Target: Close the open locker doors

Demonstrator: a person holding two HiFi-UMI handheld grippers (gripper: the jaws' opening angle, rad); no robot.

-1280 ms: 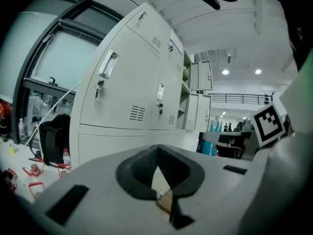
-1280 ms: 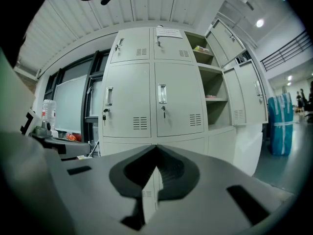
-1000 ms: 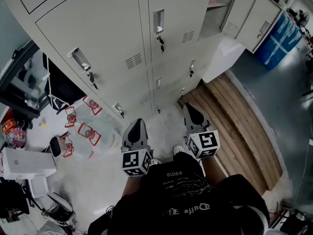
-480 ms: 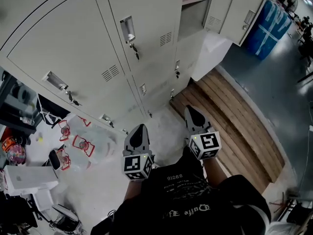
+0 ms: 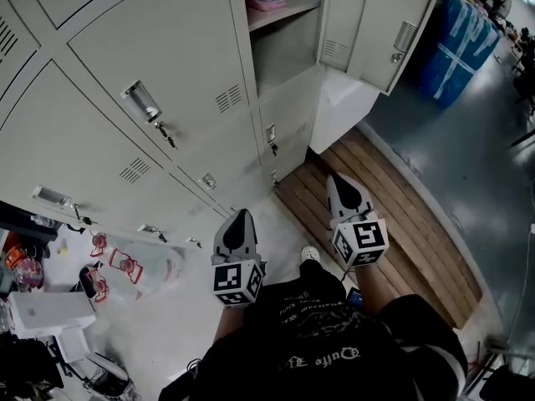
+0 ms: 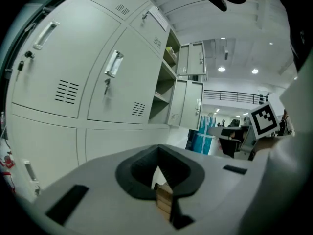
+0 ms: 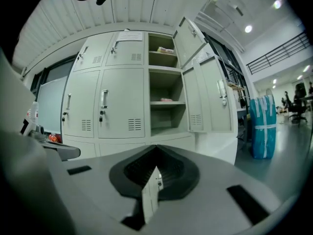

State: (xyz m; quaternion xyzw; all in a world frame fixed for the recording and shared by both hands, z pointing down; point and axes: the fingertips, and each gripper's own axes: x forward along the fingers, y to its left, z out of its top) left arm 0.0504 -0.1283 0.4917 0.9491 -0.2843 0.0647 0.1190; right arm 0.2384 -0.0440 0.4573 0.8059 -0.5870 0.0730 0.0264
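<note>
Left gripper [image 5: 240, 217]: jaws together, empty
Right gripper [image 5: 338, 180]: jaws together, empty
Locker door [image 5: 372, 27]: open, far right

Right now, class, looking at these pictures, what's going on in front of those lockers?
A person stands facing a bank of grey lockers, a gripper in each hand. The left gripper and the right gripper are both shut, empty and touching nothing. At the bank's right end an upper door and a lower door stand open, with a pink item on a shelf inside. Neither door has been reached yet.
</note>
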